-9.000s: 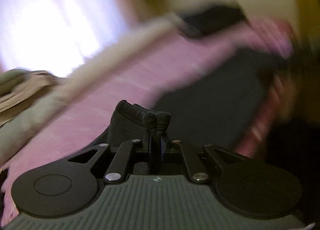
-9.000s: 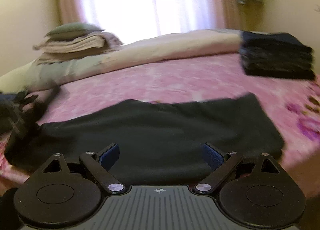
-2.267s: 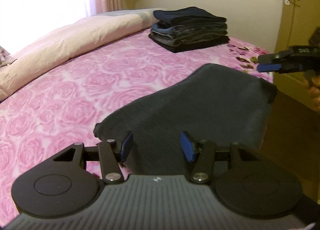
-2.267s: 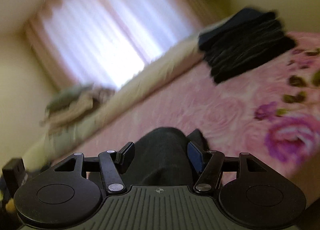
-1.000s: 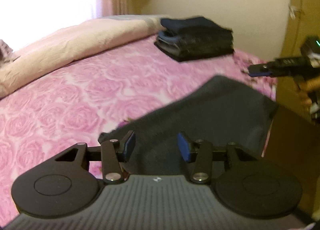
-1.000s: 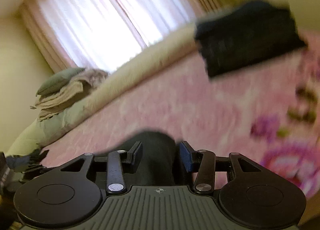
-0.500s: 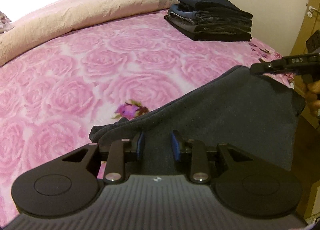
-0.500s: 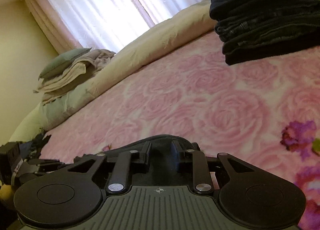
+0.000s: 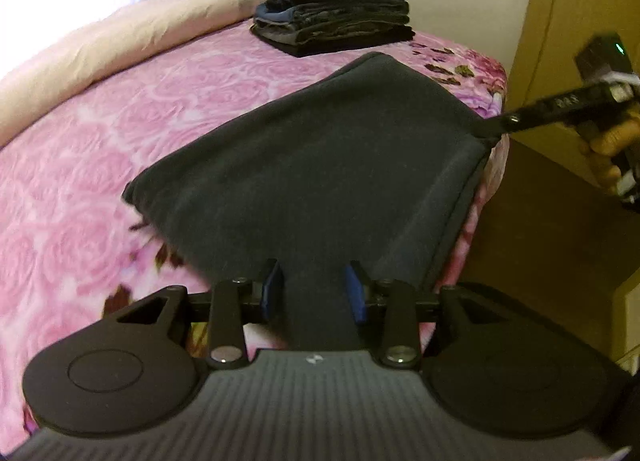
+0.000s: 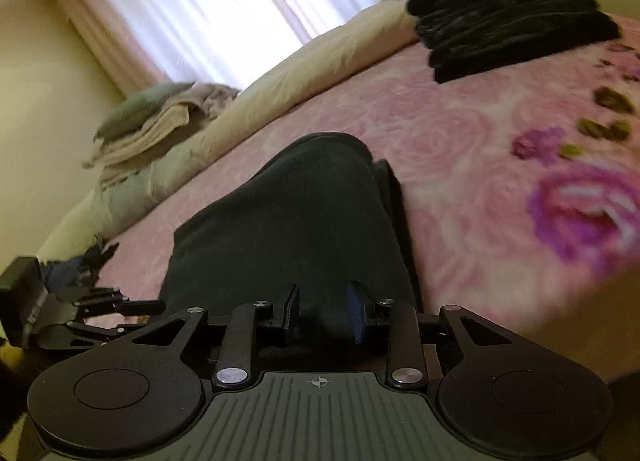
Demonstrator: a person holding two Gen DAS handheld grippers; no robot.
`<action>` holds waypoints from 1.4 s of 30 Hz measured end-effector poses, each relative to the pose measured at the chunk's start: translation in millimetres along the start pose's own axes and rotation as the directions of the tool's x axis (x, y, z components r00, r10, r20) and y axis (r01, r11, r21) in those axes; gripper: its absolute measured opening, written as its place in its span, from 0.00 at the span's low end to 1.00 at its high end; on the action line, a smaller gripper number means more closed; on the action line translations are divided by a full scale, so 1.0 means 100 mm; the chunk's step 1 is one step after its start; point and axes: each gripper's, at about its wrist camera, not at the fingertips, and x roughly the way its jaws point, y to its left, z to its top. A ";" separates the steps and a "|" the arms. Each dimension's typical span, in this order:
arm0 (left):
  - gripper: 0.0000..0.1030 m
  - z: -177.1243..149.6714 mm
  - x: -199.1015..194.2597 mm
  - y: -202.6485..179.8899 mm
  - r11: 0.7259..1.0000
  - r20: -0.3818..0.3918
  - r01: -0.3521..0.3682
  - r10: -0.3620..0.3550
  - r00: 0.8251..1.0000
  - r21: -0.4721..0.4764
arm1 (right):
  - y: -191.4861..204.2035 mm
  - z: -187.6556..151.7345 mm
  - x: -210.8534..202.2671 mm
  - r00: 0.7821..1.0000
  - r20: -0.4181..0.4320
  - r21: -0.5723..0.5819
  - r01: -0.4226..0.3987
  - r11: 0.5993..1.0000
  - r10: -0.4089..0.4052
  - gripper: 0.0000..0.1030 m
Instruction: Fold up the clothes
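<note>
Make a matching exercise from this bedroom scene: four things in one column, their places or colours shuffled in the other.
1. dark garment
2. stack of folded clothes
3. bedspread
4. rolled quilt

A. pink with roses
B. cream, along the far side of the bed
C. between both tongs at the bed's near edge
D. far corner of the bed

Pairs: 1-C, 2-D, 3-A, 4-B

garment on bed edge | folded stack behind | quilt far side
</note>
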 end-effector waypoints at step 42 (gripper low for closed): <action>0.36 0.15 0.25 -0.18 0.996 0.017 -0.022 0.020 1.000 0.088 | 0.28 0.96 1.08 0.993 -0.067 -0.178 0.079 0.981 -0.093 0.43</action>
